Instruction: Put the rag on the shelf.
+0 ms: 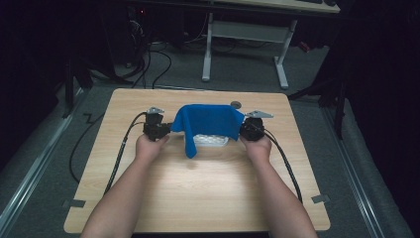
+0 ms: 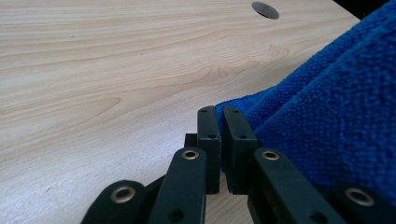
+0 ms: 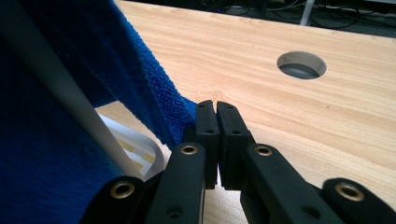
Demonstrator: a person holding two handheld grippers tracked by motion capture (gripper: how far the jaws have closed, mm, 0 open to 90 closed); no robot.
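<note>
Blue, nubby terry cloth [image 1: 208,124] stretched between left gripper [image 1: 166,130] and right gripper [image 1: 246,130], each clamped flat on a corner. Draped above white ridged plastic tray [image 1: 212,140] on pale wood-grain table [image 1: 198,193]. Round grommet hole [image 1: 236,104] behind.

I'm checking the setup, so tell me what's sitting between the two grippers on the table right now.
In the high view, the blue cloth stretches between the left gripper and the right gripper, draped over a white tray.
</note>
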